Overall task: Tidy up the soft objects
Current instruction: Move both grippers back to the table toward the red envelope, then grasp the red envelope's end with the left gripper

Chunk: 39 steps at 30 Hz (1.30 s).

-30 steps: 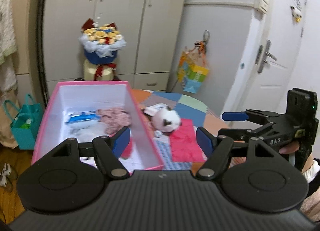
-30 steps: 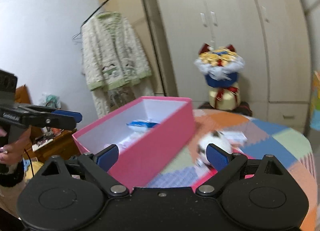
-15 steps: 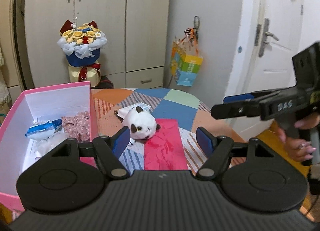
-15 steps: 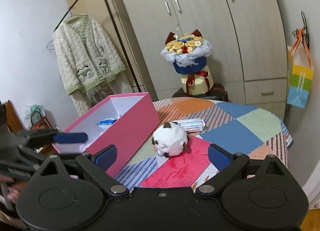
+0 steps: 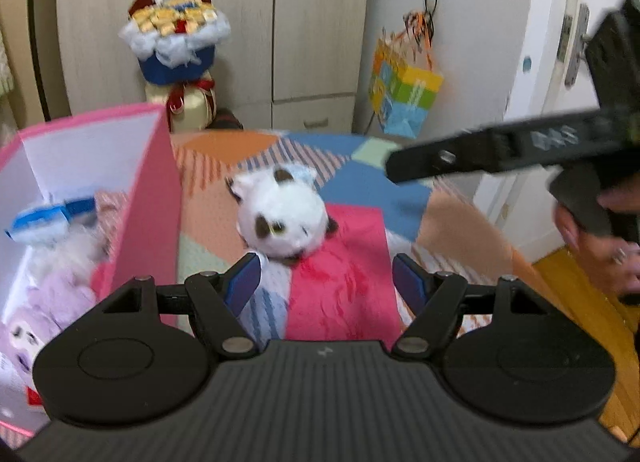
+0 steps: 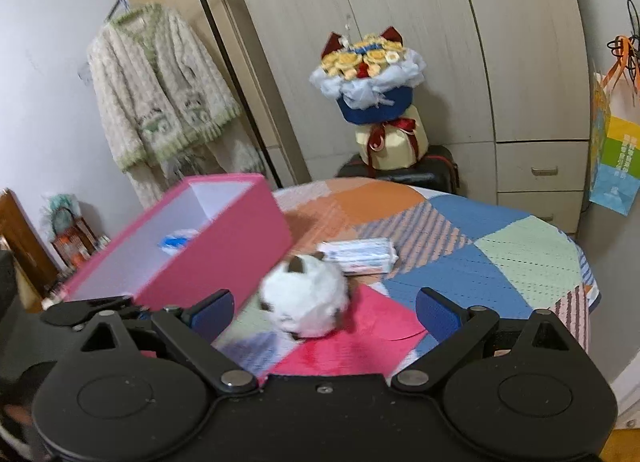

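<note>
A white plush toy with dark patches lies on the patchwork table, partly on a red sheet. Just short of it my left gripper stands open and empty. To its left an open pink box holds a blue-white packet, pink fabric and a lilac plush. My right gripper is open too, the plush just ahead between its fingers, untouched. The box is to the left. The right gripper reaches in from the right above the table.
A tissue pack lies behind the plush. A bouquet stands on a dark stand before the wardrobe. A colourful bag hangs on the wall. A cardigan hangs on a rack. The table edge curves right.
Both grippers have swung toward the plush and come lower and closer. The left one has left the box, which now lies at the frame's left. Jaws unchanged.
</note>
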Motion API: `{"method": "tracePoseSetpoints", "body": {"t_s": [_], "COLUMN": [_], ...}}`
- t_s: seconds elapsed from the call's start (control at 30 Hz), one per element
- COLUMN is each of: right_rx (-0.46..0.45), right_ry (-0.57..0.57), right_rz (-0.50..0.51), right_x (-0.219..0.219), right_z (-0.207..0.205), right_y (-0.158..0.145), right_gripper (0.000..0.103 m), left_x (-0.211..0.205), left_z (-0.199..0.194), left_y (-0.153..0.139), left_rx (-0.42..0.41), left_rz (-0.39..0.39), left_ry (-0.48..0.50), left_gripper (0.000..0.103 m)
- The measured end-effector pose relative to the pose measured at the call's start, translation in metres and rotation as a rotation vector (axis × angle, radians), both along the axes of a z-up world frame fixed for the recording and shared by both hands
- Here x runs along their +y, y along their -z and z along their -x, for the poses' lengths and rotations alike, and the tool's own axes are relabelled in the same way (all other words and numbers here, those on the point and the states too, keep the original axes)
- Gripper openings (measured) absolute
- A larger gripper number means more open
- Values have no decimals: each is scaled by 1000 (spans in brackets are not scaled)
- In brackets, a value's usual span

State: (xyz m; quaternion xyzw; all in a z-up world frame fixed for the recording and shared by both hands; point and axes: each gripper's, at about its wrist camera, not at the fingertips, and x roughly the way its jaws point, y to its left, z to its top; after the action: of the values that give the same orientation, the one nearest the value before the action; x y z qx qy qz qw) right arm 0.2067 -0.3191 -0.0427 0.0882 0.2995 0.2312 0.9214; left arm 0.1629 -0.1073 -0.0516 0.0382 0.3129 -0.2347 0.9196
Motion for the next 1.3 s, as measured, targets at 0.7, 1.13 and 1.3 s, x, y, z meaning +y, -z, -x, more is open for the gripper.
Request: {"method": "tracePoseSetpoints", "body": {"t_s": [0.7,1.13,1.3], "right_rx": [188,137,100], "right_ry": [-103,44,17], "right_rz": [93,93,148], "right_x": [2,-8,10], "right_z": [-18,25,46], "right_y": [70,77,83], "right_gripper": [59,84,94], "left_x": [-18,-9,-15], "left_z": [-34,-37,-42], "left_y": [52,56,56], "left_rx": [179,292,283], "left_rz": [70,229,217], "left_ry": [0,-5,-21], "left_gripper": [68,34,36]}}
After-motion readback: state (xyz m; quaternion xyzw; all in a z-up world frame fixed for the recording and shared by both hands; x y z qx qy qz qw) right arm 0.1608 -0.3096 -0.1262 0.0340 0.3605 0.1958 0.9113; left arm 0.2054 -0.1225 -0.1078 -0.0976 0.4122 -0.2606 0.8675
